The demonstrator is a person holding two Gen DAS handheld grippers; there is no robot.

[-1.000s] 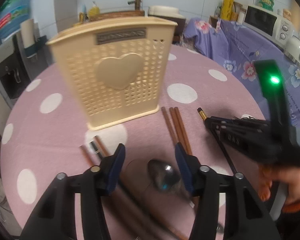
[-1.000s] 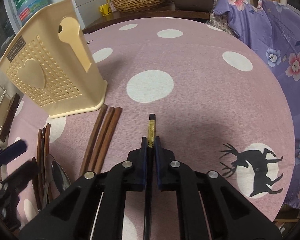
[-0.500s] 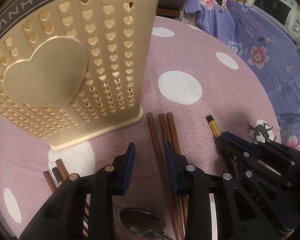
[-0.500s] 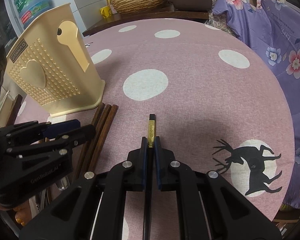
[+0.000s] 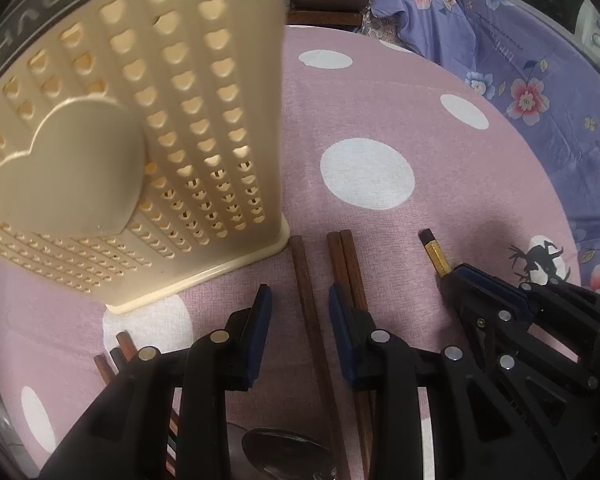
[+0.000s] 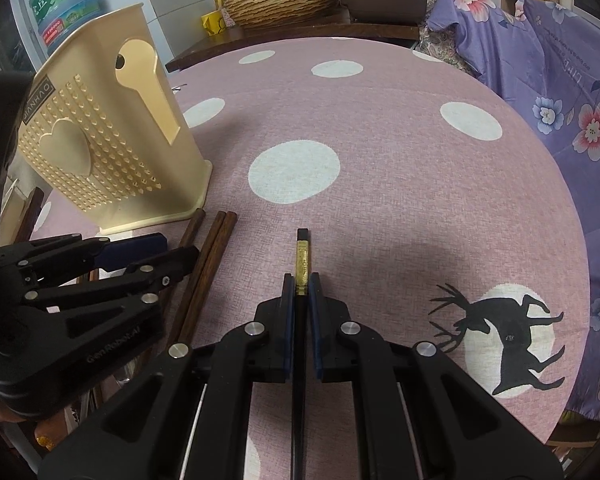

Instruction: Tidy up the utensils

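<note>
A cream perforated utensil holder (image 5: 140, 140) (image 6: 112, 152) stands upright on the pink dotted table (image 6: 380, 160). Just right of its base lie three brown chopsticks. My left gripper (image 5: 300, 316) (image 6: 182, 249) straddles the single one (image 5: 306, 280) with narrow jaws, and a gap shows on both sides of the stick. Its right finger covers the other pair (image 5: 346, 260). My right gripper (image 6: 302, 280) (image 5: 452, 276) is shut on a black chopstick with a gold band (image 6: 302, 256) that lies on the cloth. A metal spoon (image 5: 288, 456) sits under my left gripper.
More chopstick ends (image 5: 120, 348) lie left of my left gripper. A purple floral cloth (image 6: 560, 100) covers furniture along the right. Behind the table are a wicker basket (image 6: 284, 4) and a water bottle (image 6: 64, 4).
My left gripper moved forward and down toward the holder's base, its jaws narrowed, and it now straddles one brown chopstick. The spoon slid to the view's bottom. The right gripper stayed put.
</note>
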